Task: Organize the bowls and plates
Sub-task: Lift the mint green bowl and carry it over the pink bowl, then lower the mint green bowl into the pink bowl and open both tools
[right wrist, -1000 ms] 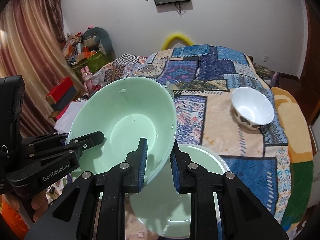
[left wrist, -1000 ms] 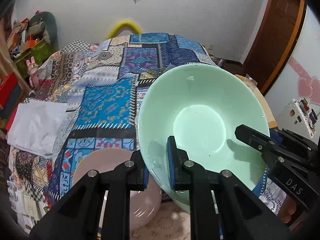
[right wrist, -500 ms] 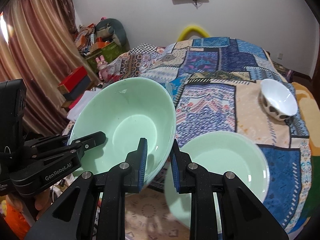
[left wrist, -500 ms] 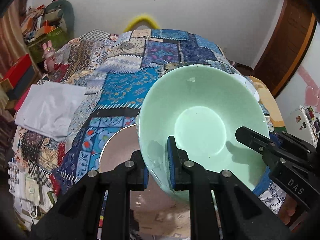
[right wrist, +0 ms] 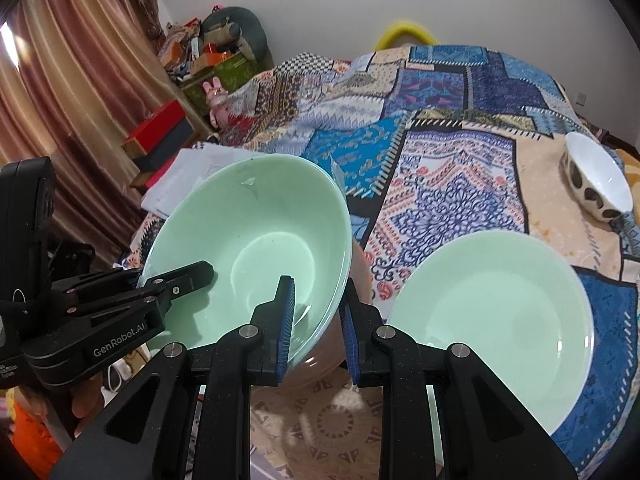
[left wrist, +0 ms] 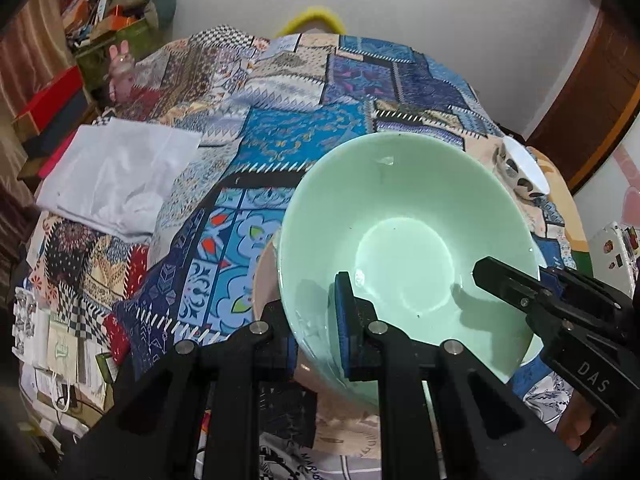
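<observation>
A large mint-green bowl hangs tilted just above the table, held by its rim from two sides. My left gripper is shut on the near-left rim, one pad inside the bowl and one outside. My right gripper is shut on the opposite rim in the same way. Directly beneath the bowl lies a pink dish, mostly hidden; whether the two touch I cannot tell. A mint-green plate rests on the table to the right. Further right stands a small white bowl with dark spots.
A patchwork cloth covers the table. A folded white cloth lies at its left edge. Beyond that edge are red and dark boxes, more clutter and a curtain. A hand shows under each gripper.
Both grippers have carried the green bowl lower and sideways, so it now sits over the pink dish. In the right wrist view the green plate has shifted out to the right.
</observation>
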Tool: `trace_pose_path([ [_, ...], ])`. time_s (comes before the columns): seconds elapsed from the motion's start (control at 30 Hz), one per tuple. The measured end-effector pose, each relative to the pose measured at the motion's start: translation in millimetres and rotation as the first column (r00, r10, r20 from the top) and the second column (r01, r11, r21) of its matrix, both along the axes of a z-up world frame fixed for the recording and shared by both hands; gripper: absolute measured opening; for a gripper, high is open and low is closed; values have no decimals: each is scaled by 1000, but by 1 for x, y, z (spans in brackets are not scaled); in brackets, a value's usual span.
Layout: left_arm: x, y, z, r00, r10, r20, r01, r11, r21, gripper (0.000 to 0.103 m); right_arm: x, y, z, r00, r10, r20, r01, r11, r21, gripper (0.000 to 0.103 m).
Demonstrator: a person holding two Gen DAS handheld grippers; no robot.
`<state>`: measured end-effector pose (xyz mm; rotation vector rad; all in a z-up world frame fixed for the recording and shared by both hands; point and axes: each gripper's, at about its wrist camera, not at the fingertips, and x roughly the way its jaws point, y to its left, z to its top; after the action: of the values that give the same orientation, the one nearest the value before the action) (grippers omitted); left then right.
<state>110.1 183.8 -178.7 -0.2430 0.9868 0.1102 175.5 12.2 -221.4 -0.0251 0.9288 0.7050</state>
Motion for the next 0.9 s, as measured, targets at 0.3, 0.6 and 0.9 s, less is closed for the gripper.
trace_pose_path([
  [0.3, 1, 11, -29, 998, 4, -58, -6, 1000, -31, 15, 2, 7, -19, 999, 8, -50, -9, 1000, -28, 20],
  [0.6, 6, 15, -43, 996, -7, -90, 3, 999, -46, 15, 6, 9, -30, 997, 17, -80, -21, 999, -44, 20],
  [0.9, 13, 9, -46, 995, -13, -96, 14, 1000, 9, 15, 9, 5, -29, 996, 18, -92, -21, 999, -39, 21],
])
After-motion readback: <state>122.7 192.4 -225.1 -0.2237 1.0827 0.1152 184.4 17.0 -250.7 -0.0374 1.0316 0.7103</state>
